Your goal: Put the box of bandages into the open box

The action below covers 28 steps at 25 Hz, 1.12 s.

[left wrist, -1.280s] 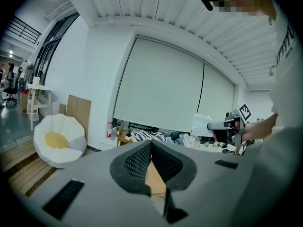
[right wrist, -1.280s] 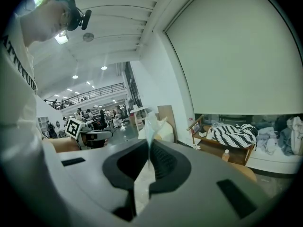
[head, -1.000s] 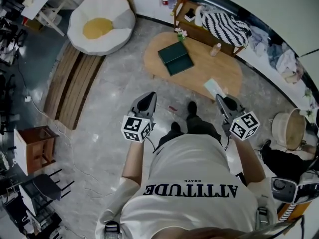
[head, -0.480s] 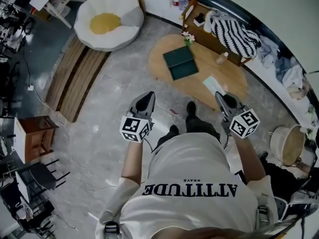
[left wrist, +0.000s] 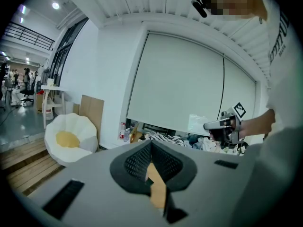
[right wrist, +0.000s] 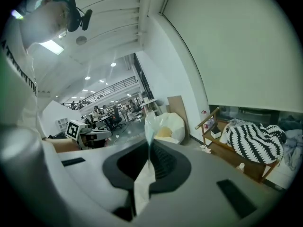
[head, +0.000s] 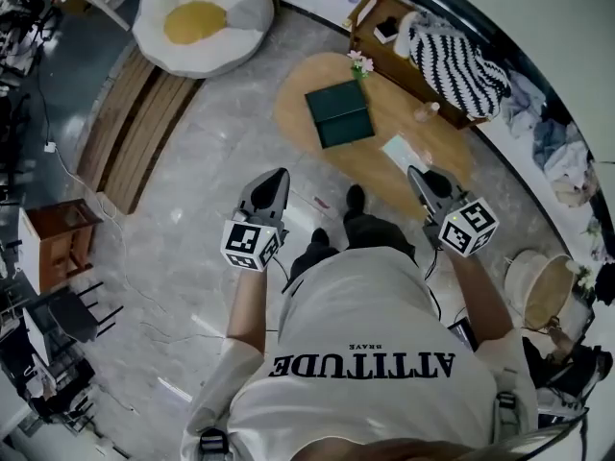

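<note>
A dark green open box (head: 339, 113) lies on the oval wooden coffee table (head: 437, 147) ahead of me. My right gripper (head: 415, 173) is shut on the box of bandages (head: 402, 152), a thin pale packet that sticks out past the jaws over the table's near edge. In the right gripper view the packet (right wrist: 147, 126) stands edge-on between the closed pads of the right gripper (right wrist: 150, 143). My left gripper (head: 279, 173) hangs over the floor short of the table, jaws together with nothing in them, as the left gripper view (left wrist: 151, 143) shows. That view also shows the right gripper (left wrist: 226, 126) with the packet (left wrist: 198, 124).
A small bottle (head: 423, 111) and flowers (head: 360, 60) stand on the table. Behind it is a wooden bench with a striped cloth (head: 459, 60). A white and yellow beanbag (head: 202, 17), wooden planks (head: 135, 133), a brown side table (head: 58, 238) and a round basket (head: 533, 286) surround me.
The person has stepped toward the coffee table. Both grippers have moved forward, and the held packet now reaches the table's near edge.
</note>
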Available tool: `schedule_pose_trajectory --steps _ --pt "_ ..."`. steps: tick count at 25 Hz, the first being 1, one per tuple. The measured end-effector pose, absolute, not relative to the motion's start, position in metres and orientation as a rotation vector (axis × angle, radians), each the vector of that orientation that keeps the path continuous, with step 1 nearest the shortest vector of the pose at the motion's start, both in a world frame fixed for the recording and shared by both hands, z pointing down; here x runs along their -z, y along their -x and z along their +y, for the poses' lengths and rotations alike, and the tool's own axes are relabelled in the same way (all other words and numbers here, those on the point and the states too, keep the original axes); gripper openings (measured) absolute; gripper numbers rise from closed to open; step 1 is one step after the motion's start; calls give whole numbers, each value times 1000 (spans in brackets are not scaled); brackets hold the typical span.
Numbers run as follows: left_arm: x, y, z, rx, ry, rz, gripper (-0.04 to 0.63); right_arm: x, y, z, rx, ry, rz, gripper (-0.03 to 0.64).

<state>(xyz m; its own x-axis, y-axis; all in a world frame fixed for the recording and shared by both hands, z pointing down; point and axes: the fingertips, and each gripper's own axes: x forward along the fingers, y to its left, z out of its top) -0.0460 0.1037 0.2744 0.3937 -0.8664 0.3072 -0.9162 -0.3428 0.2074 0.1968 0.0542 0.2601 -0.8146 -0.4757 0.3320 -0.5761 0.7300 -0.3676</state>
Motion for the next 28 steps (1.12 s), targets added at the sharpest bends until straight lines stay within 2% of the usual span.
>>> schedule_pose_trajectory --steps 16,28 --pt "-330 21 6 -233 -2182 -1618 21 -334 -200 -68 -816 -594 -2634 29" --pt "-378 14 -25 -286 -2104 -1609 21 -400 -184 -100 -932 -457 -2544 29"
